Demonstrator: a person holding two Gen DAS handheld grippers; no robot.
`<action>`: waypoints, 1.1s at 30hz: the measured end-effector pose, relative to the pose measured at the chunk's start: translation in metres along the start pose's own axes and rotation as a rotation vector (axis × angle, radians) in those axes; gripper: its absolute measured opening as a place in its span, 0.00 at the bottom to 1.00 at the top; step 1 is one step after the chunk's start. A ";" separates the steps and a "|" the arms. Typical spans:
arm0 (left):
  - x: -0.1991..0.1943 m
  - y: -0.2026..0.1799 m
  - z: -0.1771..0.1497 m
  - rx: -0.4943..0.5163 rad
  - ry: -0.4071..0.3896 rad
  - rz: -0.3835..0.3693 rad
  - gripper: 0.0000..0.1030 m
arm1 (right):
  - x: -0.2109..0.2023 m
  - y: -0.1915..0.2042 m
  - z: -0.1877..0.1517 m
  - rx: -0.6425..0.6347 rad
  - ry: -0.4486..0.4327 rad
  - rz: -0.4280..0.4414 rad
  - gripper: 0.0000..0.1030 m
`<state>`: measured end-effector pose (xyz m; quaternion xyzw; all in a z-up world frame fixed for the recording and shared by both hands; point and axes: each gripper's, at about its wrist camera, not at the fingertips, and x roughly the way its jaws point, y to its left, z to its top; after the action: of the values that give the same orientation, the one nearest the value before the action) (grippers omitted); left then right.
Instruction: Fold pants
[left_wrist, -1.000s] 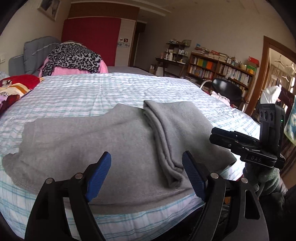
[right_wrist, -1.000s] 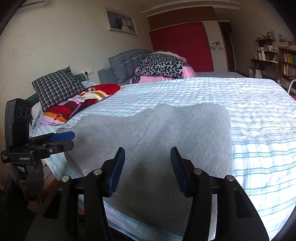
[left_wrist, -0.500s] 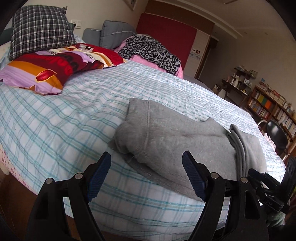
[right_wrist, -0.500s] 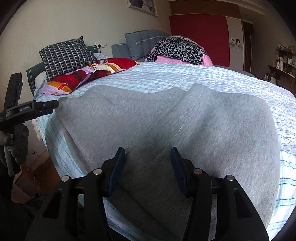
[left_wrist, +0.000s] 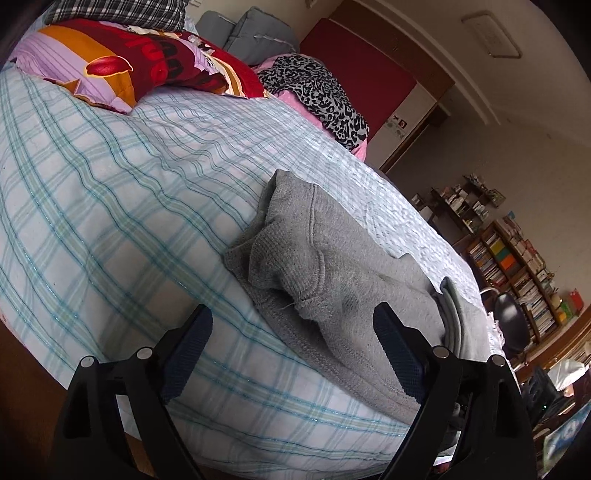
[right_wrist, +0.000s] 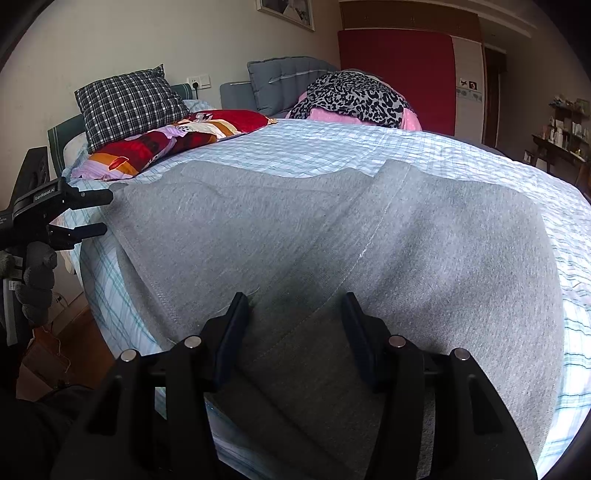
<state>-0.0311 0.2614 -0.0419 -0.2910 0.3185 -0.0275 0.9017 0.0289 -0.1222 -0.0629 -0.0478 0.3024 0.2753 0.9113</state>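
Observation:
Grey sweatpants (right_wrist: 332, 251) lie partly folded on the bed with the plaid sheet (right_wrist: 332, 144). In the left wrist view the pants (left_wrist: 332, 280) show a bunched end toward me, with a folded layer at the far right. My left gripper (left_wrist: 291, 332) is open, low at the bed's near edge, with the bunched end just ahead of its right finger. It also shows in the right wrist view (right_wrist: 85, 216) at the pants' left end. My right gripper (right_wrist: 295, 317) is open just over the pants' near edge, with cloth between its fingers.
A plaid pillow (right_wrist: 129, 103) and a red and purple pillow (right_wrist: 166, 144) lie at the head of the bed. A leopard-print and pink pile (right_wrist: 354, 99) lies at the far side. Bookshelves (left_wrist: 517, 266) and a black chair (left_wrist: 511, 325) stand beyond the bed.
My left gripper has swung left to the end of the pants and come close to it. My right gripper has moved forward and down over the pants' near edge. Both stayed open.

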 end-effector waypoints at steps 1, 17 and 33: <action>0.002 0.000 0.001 -0.011 0.002 -0.002 0.86 | 0.000 0.000 0.000 0.001 -0.002 0.001 0.53; 0.046 -0.019 0.022 -0.106 0.021 0.007 0.35 | -0.001 -0.002 -0.004 0.009 -0.034 0.016 0.53; -0.002 -0.175 0.022 0.341 -0.131 -0.117 0.20 | -0.041 -0.018 -0.002 0.070 -0.150 0.076 0.53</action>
<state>0.0046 0.1281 0.0681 -0.1532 0.2322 -0.1144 0.9537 0.0103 -0.1567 -0.0422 0.0165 0.2444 0.3014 0.9215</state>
